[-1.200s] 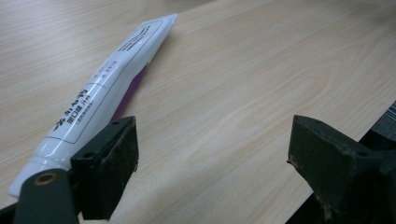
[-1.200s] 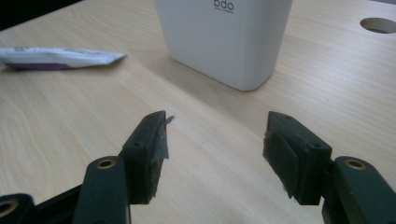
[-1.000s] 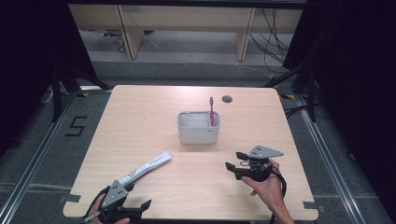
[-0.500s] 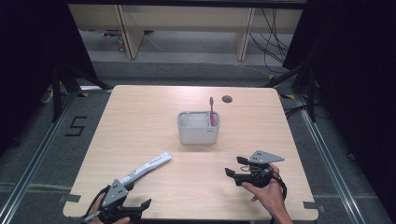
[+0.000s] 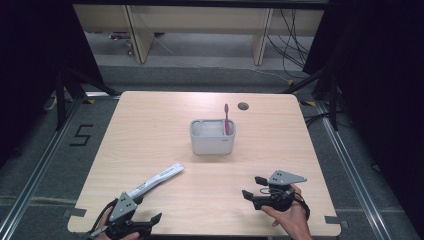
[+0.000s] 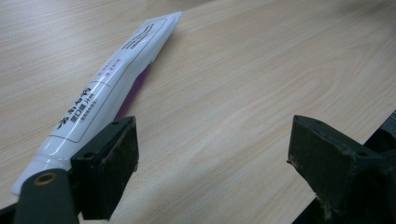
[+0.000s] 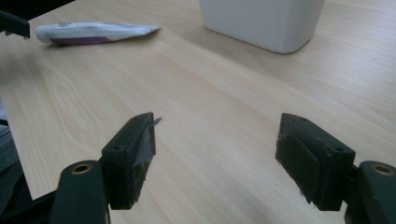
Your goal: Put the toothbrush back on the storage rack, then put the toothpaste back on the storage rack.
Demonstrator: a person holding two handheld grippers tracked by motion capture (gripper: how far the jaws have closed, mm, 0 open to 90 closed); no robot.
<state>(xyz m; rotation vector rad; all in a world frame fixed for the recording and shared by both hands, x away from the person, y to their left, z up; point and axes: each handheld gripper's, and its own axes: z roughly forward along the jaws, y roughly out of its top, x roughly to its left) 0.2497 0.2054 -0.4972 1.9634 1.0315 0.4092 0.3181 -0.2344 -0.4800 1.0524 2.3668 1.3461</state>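
Toothpaste next, fingers wide on both sides

Just outside the left fingers [image 6: 105, 175], lying flat on the pale wood bench [image 5: 165, 135]: the toothpaste tube [image 6: 100, 88], untouched. Left gripper [image 5: 137, 225] wide and bare. Right gripper [image 5: 255, 187] bare too, jaws just been opening, nothing between. Looks like the reach-for-tube step; next calls for shifting the left fingers sideways to straddle the tube. Well ahead of the right fingers [image 7: 303, 163], white holder [image 5: 212, 137] with pink toothbrush [image 5: 227, 120]. Dark room, grey floor [image 5: 45, 175] around
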